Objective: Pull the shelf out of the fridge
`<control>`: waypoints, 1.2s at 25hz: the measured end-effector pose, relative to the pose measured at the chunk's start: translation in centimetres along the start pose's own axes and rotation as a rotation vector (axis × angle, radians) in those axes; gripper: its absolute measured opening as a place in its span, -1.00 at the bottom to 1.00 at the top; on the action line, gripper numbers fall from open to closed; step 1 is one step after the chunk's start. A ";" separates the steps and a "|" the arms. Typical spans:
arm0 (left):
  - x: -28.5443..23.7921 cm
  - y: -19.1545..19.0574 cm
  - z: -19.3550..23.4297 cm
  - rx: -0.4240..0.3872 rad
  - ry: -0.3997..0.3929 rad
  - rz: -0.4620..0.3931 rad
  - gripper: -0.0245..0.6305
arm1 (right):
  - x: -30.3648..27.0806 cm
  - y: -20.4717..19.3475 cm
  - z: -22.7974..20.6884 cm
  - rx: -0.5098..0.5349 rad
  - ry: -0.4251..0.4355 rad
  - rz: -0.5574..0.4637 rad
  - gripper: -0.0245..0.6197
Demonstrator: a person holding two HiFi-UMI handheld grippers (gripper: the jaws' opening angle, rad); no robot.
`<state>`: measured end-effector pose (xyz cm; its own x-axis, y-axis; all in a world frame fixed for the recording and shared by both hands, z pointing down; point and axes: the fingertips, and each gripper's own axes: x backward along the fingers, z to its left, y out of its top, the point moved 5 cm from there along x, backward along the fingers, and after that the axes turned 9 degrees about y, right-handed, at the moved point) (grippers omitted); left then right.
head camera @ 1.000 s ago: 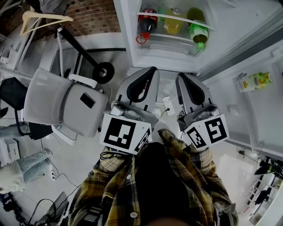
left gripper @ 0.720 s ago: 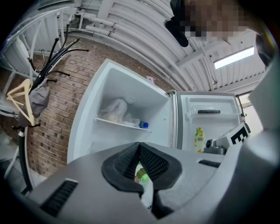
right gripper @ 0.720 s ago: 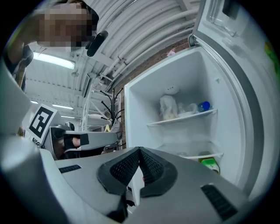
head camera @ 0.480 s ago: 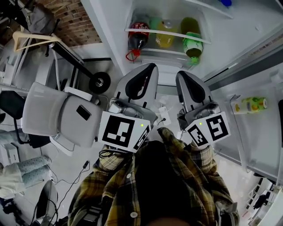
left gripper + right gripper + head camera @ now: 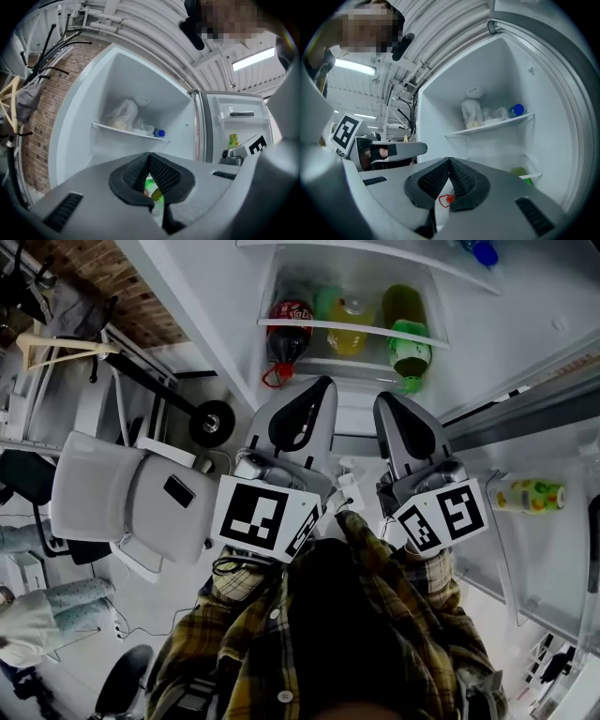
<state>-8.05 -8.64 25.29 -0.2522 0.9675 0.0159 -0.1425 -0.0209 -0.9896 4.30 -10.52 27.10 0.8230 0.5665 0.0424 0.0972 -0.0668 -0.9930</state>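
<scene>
The fridge stands open ahead of me. Its lower glass shelf [image 5: 352, 334] carries a red cola bottle [image 5: 289, 326], a yellow bottle [image 5: 351, 322] and a green bottle [image 5: 409, 343]. An upper shelf [image 5: 125, 131] holds a white plastic bag [image 5: 123, 114] and a blue-capped bottle [image 5: 160, 133]; the same upper shelf [image 5: 491, 123] shows in the right gripper view. My left gripper [image 5: 322, 382] and right gripper [image 5: 382, 397] hang side by side just short of the fridge opening, both shut on nothing. The left gripper [image 5: 150, 154] and the right gripper [image 5: 450, 161] each show pads pressed together.
The open fridge door [image 5: 525, 549] stands at the right with a yellow-green bottle [image 5: 530, 495] in its rack. A grey office chair [image 5: 131, 498], a wheeled stand [image 5: 212, 418] and a wooden hanger [image 5: 66, 348] are on the left. Cables lie on the floor.
The head view has tilted further up the fridge: the bottle shelf sits lower in the picture and an upper shelf has come into sight. Both grippers stay shut, side by side.
</scene>
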 end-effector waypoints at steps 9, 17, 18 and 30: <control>-5.4 0.4 3.0 -0.002 -0.128 0.026 -0.92 | -3.9 0.3 -2.8 -0.010 -0.126 -0.023 -0.87; -7.9 -0.4 4.8 -0.015 -0.228 0.078 -0.92 | -6.5 -0.5 -3.3 -0.036 -0.202 -0.032 -0.87; -8.1 -0.5 4.9 -0.013 -0.236 0.084 -0.92 | -6.7 -0.7 -3.2 -0.039 -0.207 -0.029 -0.87; -10.2 -2.6 3.9 0.037 -0.258 0.136 -0.92 | -6.1 -1.4 -4.4 -0.048 -0.216 0.024 -0.87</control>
<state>-8.87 -19.42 28.31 -0.5058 0.8593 -0.0756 -0.1248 -0.1596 -0.9793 1.61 -17.48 28.73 0.6871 0.7265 -0.0104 0.1101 -0.1182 -0.9869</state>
